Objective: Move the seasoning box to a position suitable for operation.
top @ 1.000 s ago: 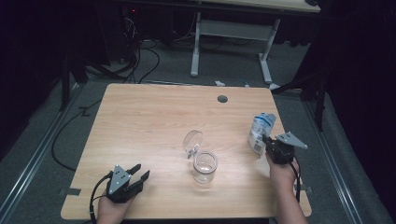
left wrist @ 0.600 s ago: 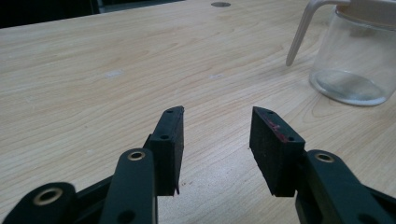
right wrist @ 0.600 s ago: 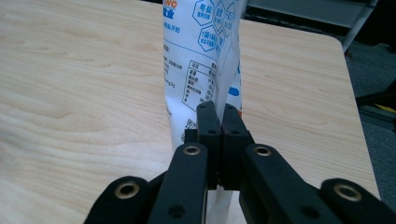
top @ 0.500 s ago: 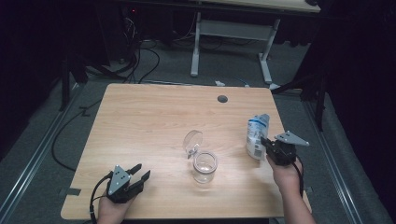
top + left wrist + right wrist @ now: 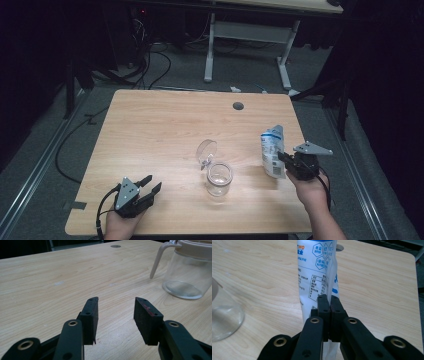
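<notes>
A white and blue printed pouch (image 5: 271, 151) (image 5: 318, 272) hangs upright above the table's right side, pinched at its edge by my right gripper (image 5: 284, 161) (image 5: 330, 302), which is shut on it. Left of it a clear glass jar (image 5: 219, 178) (image 5: 188, 277) stands near the table's middle with its hinged lid (image 5: 205, 152) swung open; part of the jar (image 5: 223, 318) shows in the right gripper view. My left gripper (image 5: 149, 184) (image 5: 116, 305) rests at the front left of the table, its jaws open with only bare wood between them.
The wooden table (image 5: 165, 130) has a round cable hole (image 5: 238, 106) near its far edge. Beyond it stand a white desk frame (image 5: 245, 45) and loose cables (image 5: 150, 55) on a dark floor.
My right gripper has lifted the pouch slightly and carried it a little to the left, toward the jar. The left gripper and the jar have stayed still.
</notes>
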